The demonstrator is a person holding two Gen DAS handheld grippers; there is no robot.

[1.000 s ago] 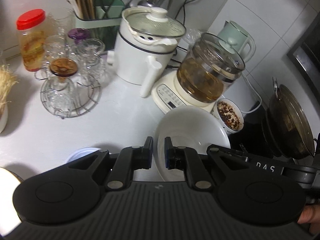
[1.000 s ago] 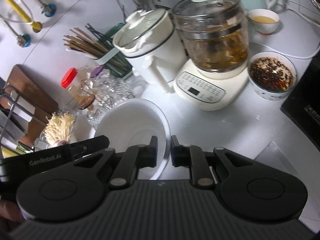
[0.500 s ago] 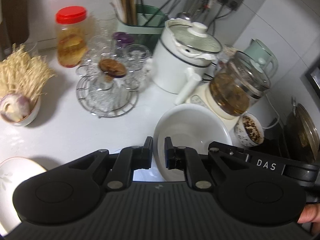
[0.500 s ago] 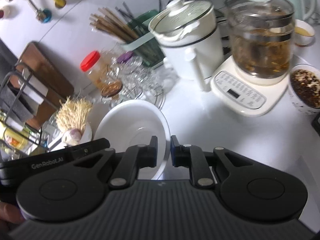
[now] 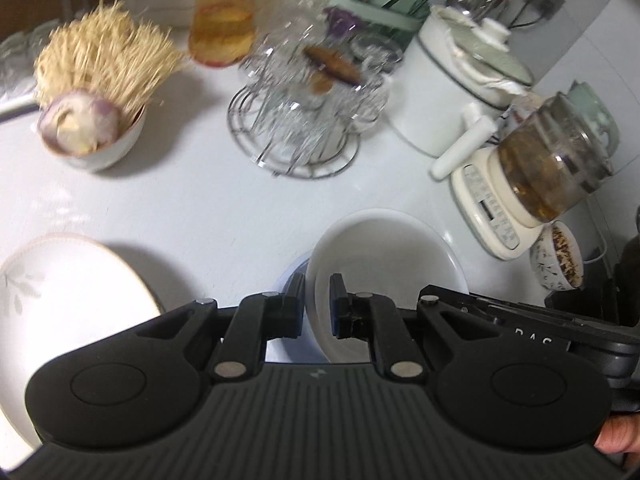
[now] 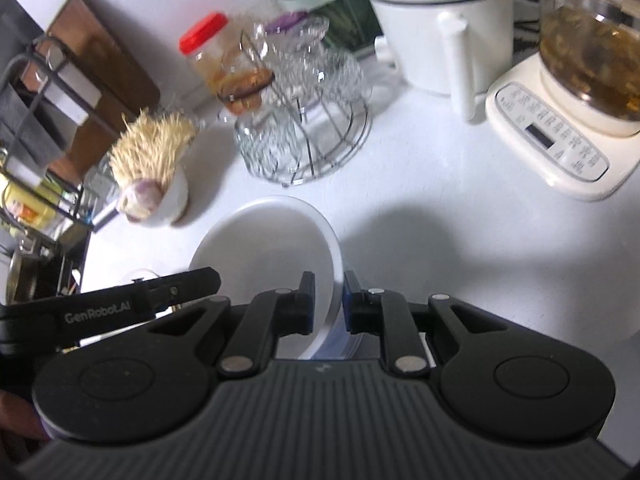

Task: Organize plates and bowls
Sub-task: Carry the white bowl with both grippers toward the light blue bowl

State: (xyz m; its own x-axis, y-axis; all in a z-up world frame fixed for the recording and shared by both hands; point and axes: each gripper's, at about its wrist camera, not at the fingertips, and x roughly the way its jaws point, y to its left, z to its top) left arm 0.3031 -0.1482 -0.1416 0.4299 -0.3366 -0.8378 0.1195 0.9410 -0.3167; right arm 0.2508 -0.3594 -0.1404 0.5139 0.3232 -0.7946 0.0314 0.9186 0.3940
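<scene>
Fingers of your left gripper (image 5: 318,300) and right gripper (image 6: 328,300) each clamp opposite rims of one white bowl (image 5: 384,264). It hangs between them above the white table (image 5: 192,208), near a patterned plate (image 5: 60,300).

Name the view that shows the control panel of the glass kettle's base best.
The right wrist view: the control panel faces the camera, with button rows and display visible. In the left wrist view the same panel is smaller, slanted and blurred.
</scene>
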